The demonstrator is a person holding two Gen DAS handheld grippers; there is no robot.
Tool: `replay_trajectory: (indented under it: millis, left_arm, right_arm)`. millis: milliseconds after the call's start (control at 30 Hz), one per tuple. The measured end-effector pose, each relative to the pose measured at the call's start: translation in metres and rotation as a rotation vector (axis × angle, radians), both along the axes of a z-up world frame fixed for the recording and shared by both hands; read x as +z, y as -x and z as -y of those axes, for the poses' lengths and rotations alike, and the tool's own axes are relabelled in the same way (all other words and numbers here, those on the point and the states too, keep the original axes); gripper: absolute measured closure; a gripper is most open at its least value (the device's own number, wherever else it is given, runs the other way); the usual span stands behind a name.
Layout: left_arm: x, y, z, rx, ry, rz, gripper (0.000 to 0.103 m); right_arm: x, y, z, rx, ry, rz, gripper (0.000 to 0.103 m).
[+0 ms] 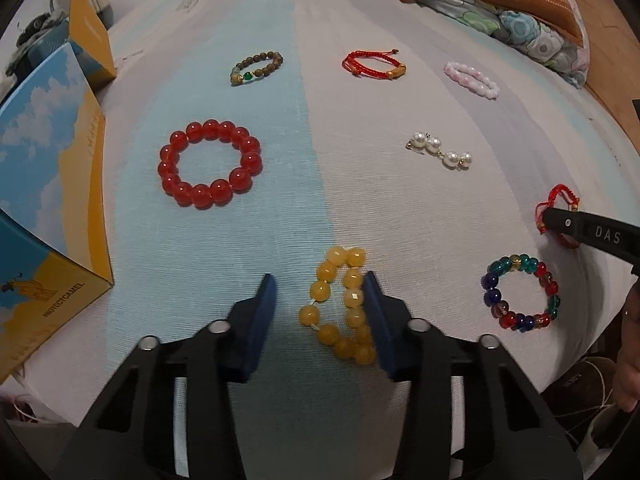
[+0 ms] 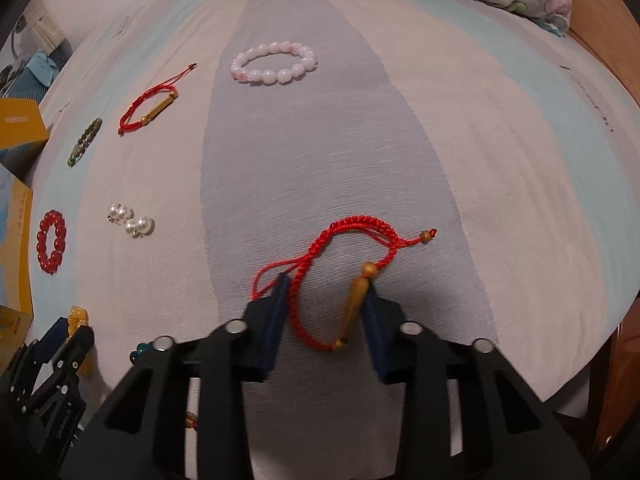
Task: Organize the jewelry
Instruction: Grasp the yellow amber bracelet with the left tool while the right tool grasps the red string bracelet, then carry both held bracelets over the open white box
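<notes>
My left gripper point(image 1: 320, 296) is open over a striped cloth, its jaws on either side of a yellow bead bracelet point(image 1: 340, 308) that lies squashed against the right finger. My right gripper point(image 2: 326, 296) is open around a red cord bracelet with a gold tube point(image 2: 348, 276) lying on the cloth. The right gripper also shows in the left wrist view point(image 1: 592, 232) over that red cord bracelet point(image 1: 558, 216). A multicoloured bead bracelet point(image 1: 520, 292) lies between the two grippers.
On the cloth lie a big red bead bracelet point(image 1: 210, 164), a brown bead bracelet point(image 1: 256, 68), another red cord bracelet point(image 1: 374, 64), a pink bead bracelet point(image 2: 274, 62) and pearl earrings point(image 1: 440, 150). Blue-and-yellow boxes point(image 1: 48, 184) stand at the left. Pillows point(image 1: 500, 4) lie at the far right.
</notes>
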State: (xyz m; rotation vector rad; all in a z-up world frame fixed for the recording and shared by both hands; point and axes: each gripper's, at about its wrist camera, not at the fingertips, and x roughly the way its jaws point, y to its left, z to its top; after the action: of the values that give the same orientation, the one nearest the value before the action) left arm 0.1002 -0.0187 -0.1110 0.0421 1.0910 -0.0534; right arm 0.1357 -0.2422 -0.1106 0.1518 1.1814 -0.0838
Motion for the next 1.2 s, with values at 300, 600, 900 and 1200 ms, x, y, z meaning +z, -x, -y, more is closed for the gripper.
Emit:
replay_trajectory:
  millis: [300, 600, 900, 1200]
  left_arm:
    - [0.006, -0.001, -0.016, 0.011, 0.077, 0.005, 0.094]
    - [0.014, 0.002, -0.018, 0.006, 0.106, 0.021, 0.094]
    - [0.034, 0.008, -0.021, 0.008, 0.124, 0.046, 0.094]
    - [0.067, 0.014, -0.023, 0.011, 0.129, 0.091, 0.094]
  right_arm:
    - [0.001, 0.005, 0.006, -0.027, 0.001, 0.033, 0.099]
    - [0.014, 0.001, 0.003, -0.003, -0.006, 0.069, 0.099]
    - [0.035, 0.007, -0.003, 0.023, -0.024, 0.115, 0.099]
    - [0.062, 0.013, -0.017, 0.053, -0.038, 0.156, 0.099]
